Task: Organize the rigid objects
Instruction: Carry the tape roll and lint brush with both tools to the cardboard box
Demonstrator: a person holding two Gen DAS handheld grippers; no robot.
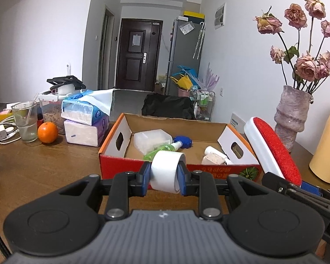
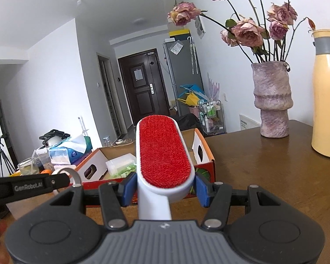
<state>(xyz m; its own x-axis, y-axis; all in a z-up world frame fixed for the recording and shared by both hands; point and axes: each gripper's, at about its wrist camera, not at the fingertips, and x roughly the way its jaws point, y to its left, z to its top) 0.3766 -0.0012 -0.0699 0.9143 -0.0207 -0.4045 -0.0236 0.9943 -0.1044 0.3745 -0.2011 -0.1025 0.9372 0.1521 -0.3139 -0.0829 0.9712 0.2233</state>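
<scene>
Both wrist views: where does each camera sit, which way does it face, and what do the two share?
Left wrist: sits on the left hand-held gripper, looking along its fingers over the cardboard box toward the door; the gripper is shut on a roll of tape, and the right gripper's tip pokes in.
Right wrist: sits on the right hand-held gripper, facing the same way, shut on a lint brush; the left gripper enters from the left.
Shared: box, brush, tape, vase, door.

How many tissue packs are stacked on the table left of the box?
2: a blue pack lies on top of a purple pack, just left of the box. Others may be hidden behind them.
</scene>
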